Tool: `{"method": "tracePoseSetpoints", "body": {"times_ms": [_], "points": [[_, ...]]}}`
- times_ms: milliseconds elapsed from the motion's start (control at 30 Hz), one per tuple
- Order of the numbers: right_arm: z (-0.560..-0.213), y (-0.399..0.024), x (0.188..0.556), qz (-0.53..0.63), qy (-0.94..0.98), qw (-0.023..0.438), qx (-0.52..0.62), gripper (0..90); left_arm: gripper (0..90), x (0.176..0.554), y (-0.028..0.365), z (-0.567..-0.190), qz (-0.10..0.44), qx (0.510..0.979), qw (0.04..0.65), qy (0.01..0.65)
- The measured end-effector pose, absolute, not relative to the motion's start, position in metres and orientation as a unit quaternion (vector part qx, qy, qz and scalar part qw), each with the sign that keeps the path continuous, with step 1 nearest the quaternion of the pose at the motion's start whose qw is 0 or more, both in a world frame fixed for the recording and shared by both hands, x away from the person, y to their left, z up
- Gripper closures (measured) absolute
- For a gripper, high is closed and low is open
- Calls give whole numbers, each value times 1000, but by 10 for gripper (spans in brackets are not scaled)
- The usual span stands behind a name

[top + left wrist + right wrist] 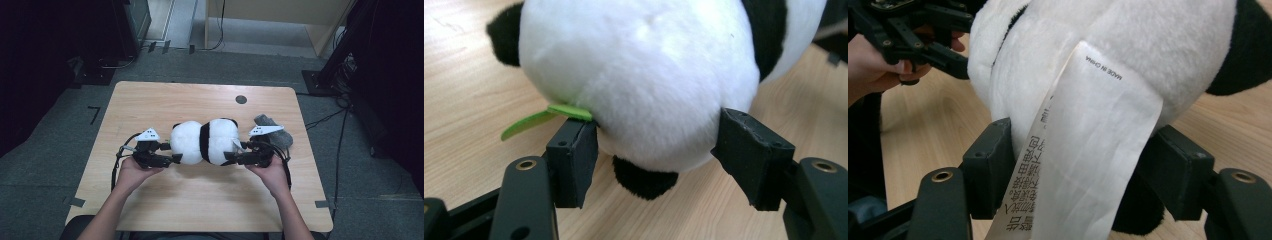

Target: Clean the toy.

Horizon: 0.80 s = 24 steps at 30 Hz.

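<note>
A black-and-white panda plush (205, 140) lies across the middle of the wooden table (200, 200). My left gripper (172, 152) meets its left end. In the left gripper view both black pads (574, 150) press into the white round body (639, 75), beside a green felt leaf (544, 117). My right gripper (231, 152) grips the opposite end. In the right gripper view its pads (990, 170) squeeze the plush (1148, 50) on both sides, and a white care label (1093, 150) hangs down between them. The other hand with its gripper (913, 30) shows at the upper left of that view.
A grey cloth (277, 131) lies just behind my right gripper. A dark round hole (241, 99) sits in the tabletop near the far edge. Cables trail from both grippers. Dark equipment stands on the floor beyond the table.
</note>
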State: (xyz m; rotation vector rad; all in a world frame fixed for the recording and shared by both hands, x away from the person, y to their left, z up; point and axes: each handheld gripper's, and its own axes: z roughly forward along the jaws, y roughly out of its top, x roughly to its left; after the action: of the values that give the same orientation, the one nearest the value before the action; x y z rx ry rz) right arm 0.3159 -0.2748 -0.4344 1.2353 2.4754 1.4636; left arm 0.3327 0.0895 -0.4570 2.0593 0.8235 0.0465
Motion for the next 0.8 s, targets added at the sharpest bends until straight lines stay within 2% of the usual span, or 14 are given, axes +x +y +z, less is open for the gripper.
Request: {"method": "tracePoseSetpoints", "body": {"times_ms": [133,300,433,800], "points": [[-443,-271,318,450,800,18,396,307,339,340,87,-467,2,834,425,352],[-449,-265,319,440,808,35,389,275,342,343,95,-469,4,813,453,367],[-455,-260,321,432,812,49,389,240,343,343,96,-469,15,813,455,363],[-447,-270,316,431,815,81,379,229,337,344,105,-457,43,802,458,382]]}}
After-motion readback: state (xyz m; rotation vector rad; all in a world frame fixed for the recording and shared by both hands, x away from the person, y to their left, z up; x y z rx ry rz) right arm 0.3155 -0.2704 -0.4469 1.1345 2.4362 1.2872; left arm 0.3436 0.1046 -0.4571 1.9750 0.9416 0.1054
